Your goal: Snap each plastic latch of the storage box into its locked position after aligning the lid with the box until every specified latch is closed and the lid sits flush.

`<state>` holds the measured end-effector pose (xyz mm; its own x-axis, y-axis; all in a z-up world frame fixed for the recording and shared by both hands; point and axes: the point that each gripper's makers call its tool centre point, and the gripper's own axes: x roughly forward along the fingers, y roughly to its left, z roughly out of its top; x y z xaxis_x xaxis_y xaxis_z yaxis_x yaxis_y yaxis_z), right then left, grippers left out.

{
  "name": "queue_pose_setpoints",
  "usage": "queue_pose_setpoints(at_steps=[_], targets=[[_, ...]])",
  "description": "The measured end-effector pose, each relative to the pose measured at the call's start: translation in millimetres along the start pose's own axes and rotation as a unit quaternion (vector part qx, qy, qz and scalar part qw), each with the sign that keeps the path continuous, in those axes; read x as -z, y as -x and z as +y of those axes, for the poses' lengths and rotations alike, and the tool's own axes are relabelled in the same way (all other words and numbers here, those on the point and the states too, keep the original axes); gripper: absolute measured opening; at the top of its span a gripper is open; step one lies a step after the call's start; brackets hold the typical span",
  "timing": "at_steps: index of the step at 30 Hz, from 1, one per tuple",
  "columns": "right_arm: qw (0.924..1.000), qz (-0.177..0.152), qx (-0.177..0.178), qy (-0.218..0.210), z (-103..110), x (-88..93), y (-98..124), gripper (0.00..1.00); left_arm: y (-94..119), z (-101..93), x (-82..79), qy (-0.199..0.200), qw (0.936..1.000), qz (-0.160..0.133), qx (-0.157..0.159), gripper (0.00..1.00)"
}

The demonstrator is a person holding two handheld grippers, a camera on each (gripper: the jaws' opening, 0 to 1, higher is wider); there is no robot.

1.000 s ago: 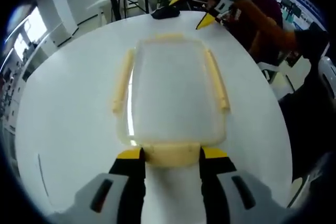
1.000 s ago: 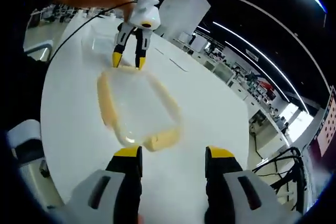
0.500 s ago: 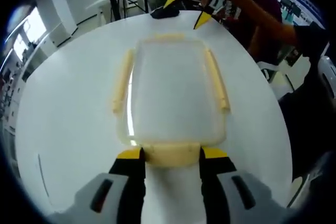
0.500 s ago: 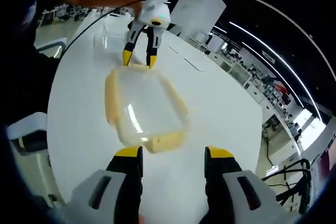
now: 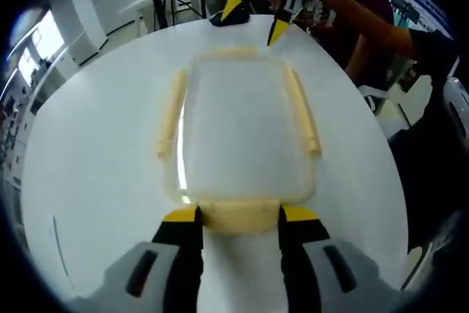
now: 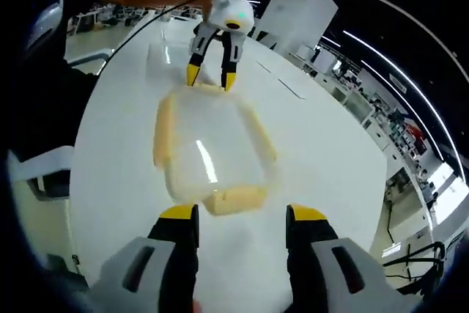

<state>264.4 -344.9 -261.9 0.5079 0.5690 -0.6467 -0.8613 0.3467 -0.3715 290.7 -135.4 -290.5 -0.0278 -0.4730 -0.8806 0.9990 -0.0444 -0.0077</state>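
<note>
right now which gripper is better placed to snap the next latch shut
Probably the left gripper: its open jaws straddle the near end latch of the storage box. The right gripper hangs open, short of the opposite end latch.

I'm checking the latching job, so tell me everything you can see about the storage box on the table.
The storage box is clear, see-through plastic with rounded corners and a clear lid, lying flat on the round white table. Pale yellow latches run along all four sides. The left hand-held gripper has its open jaws on either side of the near end latch. The right hand-held gripper hovers open at the opposite end latch, apparently not touching.
</note>
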Motion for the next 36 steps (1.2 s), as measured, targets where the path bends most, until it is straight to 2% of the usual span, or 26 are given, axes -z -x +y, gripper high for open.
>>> queue_pose_setpoints(at_steps=[11, 23, 25, 33, 36], targets=[[0.9991, -0.011, -0.039, 0.008, -2, -2.9, -8, 0.47, 1, 3.6, 1.9, -0.002, 1.0000, 0.007, 0.001, 0.39], [0.9952, 0.002, -0.098, 0.000, 0, 5.3, -13, 0.47, 2, 8.6, 2.5, -0.006, 0.9999, 0.014, 0.002, 0.39], [0.9946, 0.001, -0.104, 0.003, 2, 4.7, -15, 0.47, 2, 1.2, 3.1, -0.008, 0.9998, 0.016, 0.002, 0.39], [0.9912, 0.015, -0.131, 0.011, 6, 5.4, -19, 0.48, 2, -1.2, 2.3, -0.008, 0.9997, 0.021, 0.001, 0.39], [0.9900, 0.018, -0.140, 0.011, 6, 3.9, -24, 0.48, 2, -10.5, 4.0, -0.008, 0.9998, 0.020, 0.001, 0.39]])
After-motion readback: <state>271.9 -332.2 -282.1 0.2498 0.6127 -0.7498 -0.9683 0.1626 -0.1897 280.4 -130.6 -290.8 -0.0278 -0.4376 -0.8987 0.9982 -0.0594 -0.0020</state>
